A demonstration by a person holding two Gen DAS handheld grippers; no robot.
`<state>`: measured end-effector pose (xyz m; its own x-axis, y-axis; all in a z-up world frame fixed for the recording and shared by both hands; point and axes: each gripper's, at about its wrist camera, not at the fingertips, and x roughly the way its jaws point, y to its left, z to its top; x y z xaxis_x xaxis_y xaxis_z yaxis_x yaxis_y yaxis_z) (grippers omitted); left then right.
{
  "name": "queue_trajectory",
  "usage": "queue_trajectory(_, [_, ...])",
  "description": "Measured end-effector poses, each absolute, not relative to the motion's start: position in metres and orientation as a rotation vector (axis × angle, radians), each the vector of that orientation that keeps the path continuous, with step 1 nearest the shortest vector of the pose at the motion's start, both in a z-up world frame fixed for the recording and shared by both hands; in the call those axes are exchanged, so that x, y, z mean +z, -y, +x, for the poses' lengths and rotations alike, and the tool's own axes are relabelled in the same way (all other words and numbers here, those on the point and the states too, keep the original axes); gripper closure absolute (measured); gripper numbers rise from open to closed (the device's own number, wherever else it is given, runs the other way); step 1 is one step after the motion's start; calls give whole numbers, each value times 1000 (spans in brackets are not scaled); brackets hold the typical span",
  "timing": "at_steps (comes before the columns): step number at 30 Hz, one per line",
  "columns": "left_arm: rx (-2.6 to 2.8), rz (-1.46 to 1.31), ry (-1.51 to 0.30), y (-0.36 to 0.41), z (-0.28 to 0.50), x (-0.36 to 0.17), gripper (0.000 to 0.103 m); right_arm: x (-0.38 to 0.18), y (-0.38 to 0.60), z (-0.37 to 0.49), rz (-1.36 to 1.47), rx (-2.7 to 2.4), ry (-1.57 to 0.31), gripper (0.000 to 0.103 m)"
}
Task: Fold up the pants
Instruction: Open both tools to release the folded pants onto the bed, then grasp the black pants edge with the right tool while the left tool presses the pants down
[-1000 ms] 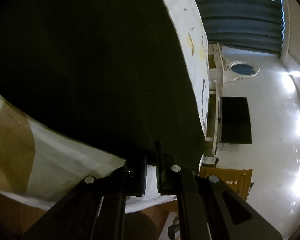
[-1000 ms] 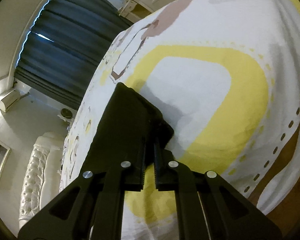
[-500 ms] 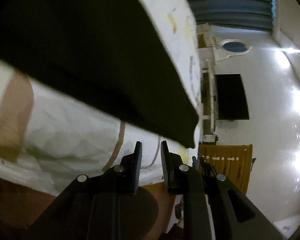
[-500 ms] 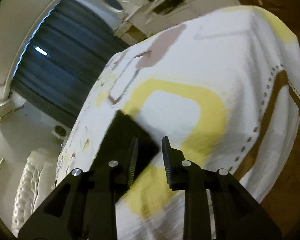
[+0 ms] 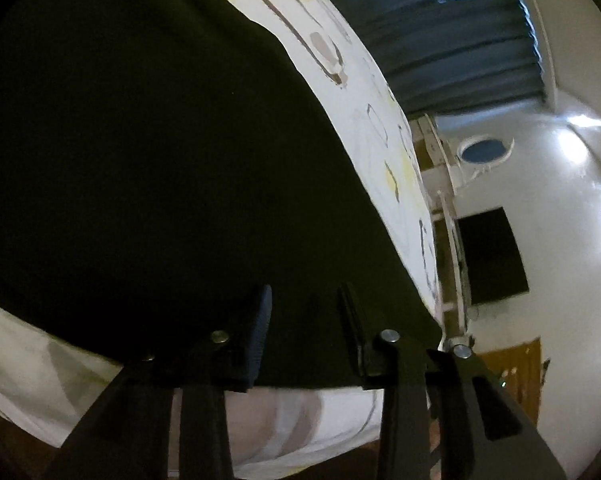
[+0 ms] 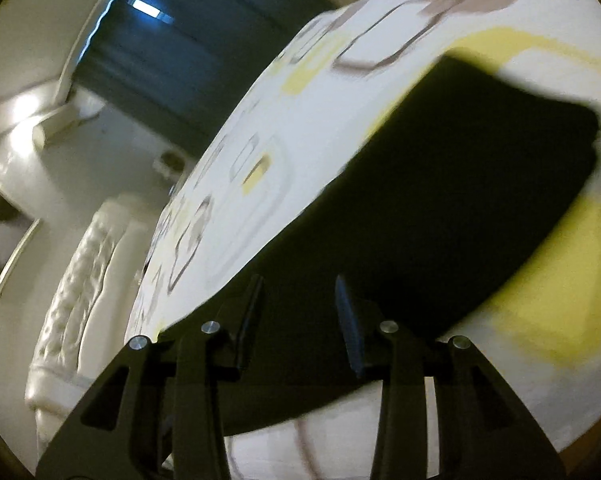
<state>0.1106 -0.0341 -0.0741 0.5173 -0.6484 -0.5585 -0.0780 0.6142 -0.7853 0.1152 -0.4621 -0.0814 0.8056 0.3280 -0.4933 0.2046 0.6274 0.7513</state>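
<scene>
Both grippers spread wider than half a second ago — left gripper [image 5: 304,320] and right gripper [image 6: 298,308] gaping over black pants [image 6: 440,208], bedspread [image 6: 300,152] at 11 o'clock

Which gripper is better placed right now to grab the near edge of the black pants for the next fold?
Left, narrowly. The left gripper is open at the pants' near corner; the right gripper, also open, faces mid-edge.

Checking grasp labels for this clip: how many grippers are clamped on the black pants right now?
0. The left gripper and the right gripper both hang open above the near edge of the black pants, which lie flat on the patterned bedspread.
</scene>
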Motion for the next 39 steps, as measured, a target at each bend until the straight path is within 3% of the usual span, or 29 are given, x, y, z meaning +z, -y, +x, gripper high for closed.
queue_trajectory(2, [-417,-834,-985,33,104,-75,69,-79,441,126,887,125,-677,66])
queue_trajectory(5, [-431,-817,-990,33,98,-80,79,-76,421,132,872,164,-693,63])
queue_trajectory(10, [-465,-794,-968,19,93,-66,79,-71,432,117,891,129,-668,60])
queue_trajectory(14, [-445,-760,-901,-3,108,-45,62,-65,479,87,945,-11,-589,59])
queue_trajectory(23, [-319,-572,-814,-71,145,-29,61,-100,579,20,1190,-316,-443,58])
queue_trajectory(25, [-271,-514,-779,-86,150,-25,55,-100,582,13,1213,-336,-415,58])
queue_trajectory(26, [-253,-500,-757,-93,148,-23,43,-99,583,11,1205,-354,-411,58])
queue_trajectory(27, [-234,-490,-732,-99,150,-20,39,-98,582,9,1195,-379,-409,58])
queue_trajectory(35, [-116,-492,-715,-162,156,-28,29,-117,586,13,1219,-410,-446,57])
queue_trajectory(37, [-111,-487,-712,-174,154,-30,29,-116,587,20,1217,-392,-435,48])
queue_trajectory(39, [-108,-475,-702,-179,153,-30,27,-115,588,31,1214,-388,-428,46])
